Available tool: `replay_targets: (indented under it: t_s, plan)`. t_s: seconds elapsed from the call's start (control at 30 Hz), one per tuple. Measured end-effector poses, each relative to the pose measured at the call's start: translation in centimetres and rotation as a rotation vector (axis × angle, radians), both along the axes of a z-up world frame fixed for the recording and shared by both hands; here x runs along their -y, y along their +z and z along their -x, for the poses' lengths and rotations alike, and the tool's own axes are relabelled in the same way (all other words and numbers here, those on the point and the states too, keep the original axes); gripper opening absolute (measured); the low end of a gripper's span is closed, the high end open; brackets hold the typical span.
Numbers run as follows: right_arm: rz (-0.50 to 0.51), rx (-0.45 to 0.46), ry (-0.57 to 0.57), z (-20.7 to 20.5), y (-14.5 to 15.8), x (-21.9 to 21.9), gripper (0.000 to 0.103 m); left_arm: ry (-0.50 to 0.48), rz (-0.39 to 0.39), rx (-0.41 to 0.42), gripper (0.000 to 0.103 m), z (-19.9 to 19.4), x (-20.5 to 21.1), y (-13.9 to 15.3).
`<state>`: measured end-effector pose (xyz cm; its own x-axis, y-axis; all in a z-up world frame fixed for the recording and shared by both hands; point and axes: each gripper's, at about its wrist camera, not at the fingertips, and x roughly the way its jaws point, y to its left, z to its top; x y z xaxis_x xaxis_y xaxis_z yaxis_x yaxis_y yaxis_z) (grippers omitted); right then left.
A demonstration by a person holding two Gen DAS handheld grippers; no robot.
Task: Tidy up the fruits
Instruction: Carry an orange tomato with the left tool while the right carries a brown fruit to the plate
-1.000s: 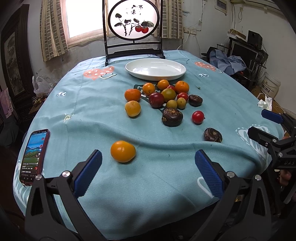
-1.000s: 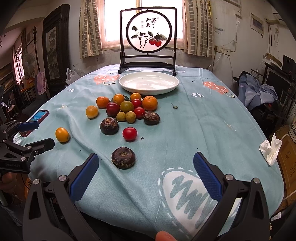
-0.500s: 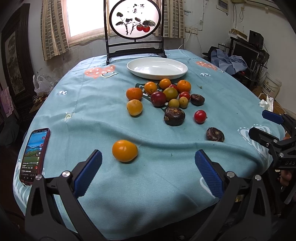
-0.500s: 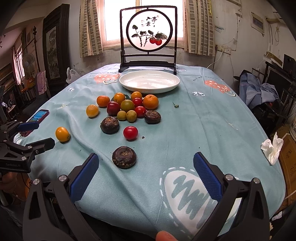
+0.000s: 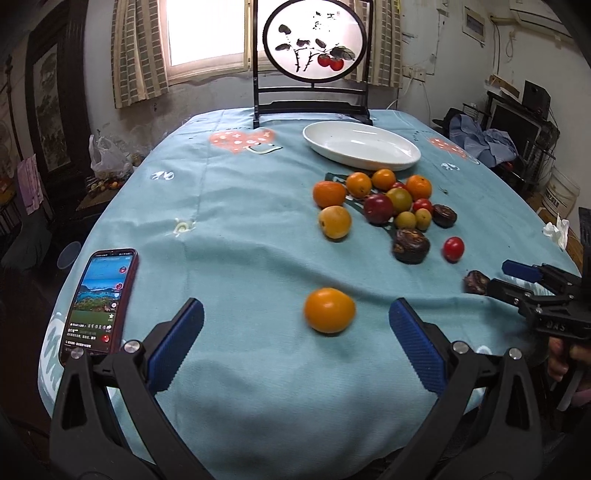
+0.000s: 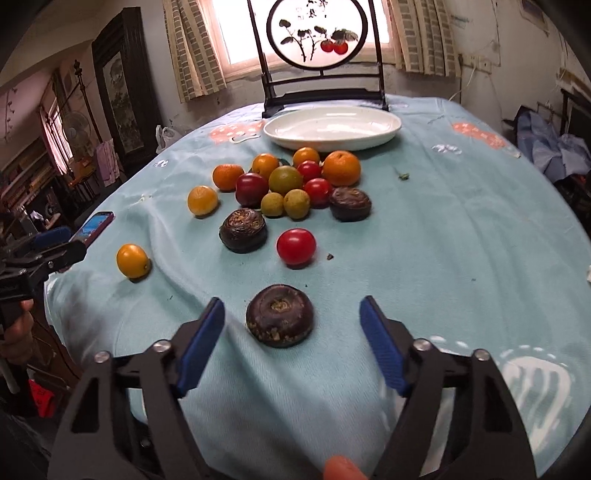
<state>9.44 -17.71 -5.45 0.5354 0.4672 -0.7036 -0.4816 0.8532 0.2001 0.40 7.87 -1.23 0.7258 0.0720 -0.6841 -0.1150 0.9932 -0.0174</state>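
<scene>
You are holding the left tool (image 5: 295, 325) wide open and empty at the bottom of the left wrist frame, its blue pads flanking a lone orange fruit (image 5: 328, 311) that is lying on the counter (image 5: 229, 206) just beyond the fingertips, right of centre between them. A phone (image 5: 99, 300) is lying screen-up at the lower left of that frame, just beside the left finger.

You are holding the right tool (image 6: 291, 328) equally spread and gripping nothing at the bottom of the right wrist frame, with a dark water chestnut (image 6: 280, 320) sitting between the pads, closer to the left pad and touching neither.

Farther up, near the middle of that frame, a red tomato (image 6: 296, 246) and a second dark chestnut (image 6: 243, 230) are sitting apart. Beyond them a cluster of fruits (image 6: 291, 181) is lying bunched together. At the upper centre the white plate (image 6: 332, 127) is standing behind the cluster, with a round painted screen (image 6: 318, 33) behind it.
</scene>
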Motion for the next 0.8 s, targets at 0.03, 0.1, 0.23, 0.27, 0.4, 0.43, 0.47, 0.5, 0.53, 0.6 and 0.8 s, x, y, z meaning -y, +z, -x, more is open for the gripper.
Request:
replay_targets:
  t_s: [0.03, 0.1, 0.23, 0.27, 0.4, 0.43, 0.47, 0.5, 0.53, 0.6, 0.8]
  plan:
    - [-0.005, -0.012, 0.0, -0.5, -0.2, -0.1, 0.072, 0.002, 0.005, -0.002, 0.101, -0.1, -0.3, -0.1]
    - [0.003, -0.028, 0.002, -1.0, -0.7, -0.4, 0.068, 0.003, 0.012, -0.006, 0.101, -0.5, -0.7, -0.3]
    - [0.039, -0.021, 0.041, -0.9, -1.1, -1.3, 0.058, -0.024, 0.017, -0.01, 0.101, -1.3, -0.9, -0.9]
    - [0.047, -0.017, 0.051, -0.7, -1.1, -1.5, 0.054, -0.04, 0.013, -0.011, 0.101, -1.4, -0.7, -1.1]
    - [0.06, -0.013, 0.085, -0.3, -1.3, -1.9, 0.044, -0.101, 0.023, -0.04, 0.086, -2.4, 0.2, -2.3]
    - [0.062, -0.011, 0.086, -0.3, -1.2, -1.8, 0.043, -0.121, 0.036, -0.053, 0.076, -2.7, 0.4, -2.7]
    - [0.058, -0.015, 0.086, -0.3, -1.2, -1.7, 0.043, -0.134, 0.044, -0.066, 0.069, -3.0, 0.6, -3.0]
    - [0.054, -0.019, 0.087, -0.3, -1.3, -1.6, 0.043, -0.143, 0.048, -0.078, 0.067, -3.3, 0.7, -3.4]
    - [0.056, -0.02, 0.092, -0.4, -1.3, -1.6, 0.043, -0.149, 0.047, -0.088, 0.066, -3.6, 1.0, -3.8]
    - [0.077, -0.009, 0.109, -0.2, -1.2, -1.8, 0.043, -0.155, 0.043, -0.102, 0.066, -4.0, 1.2, -4.3]
    - [0.079, -0.012, 0.122, -0.4, -1.2, -1.9, 0.043, -0.175, 0.06, -0.147, 0.043, -5.1, 1.7, -5.5]
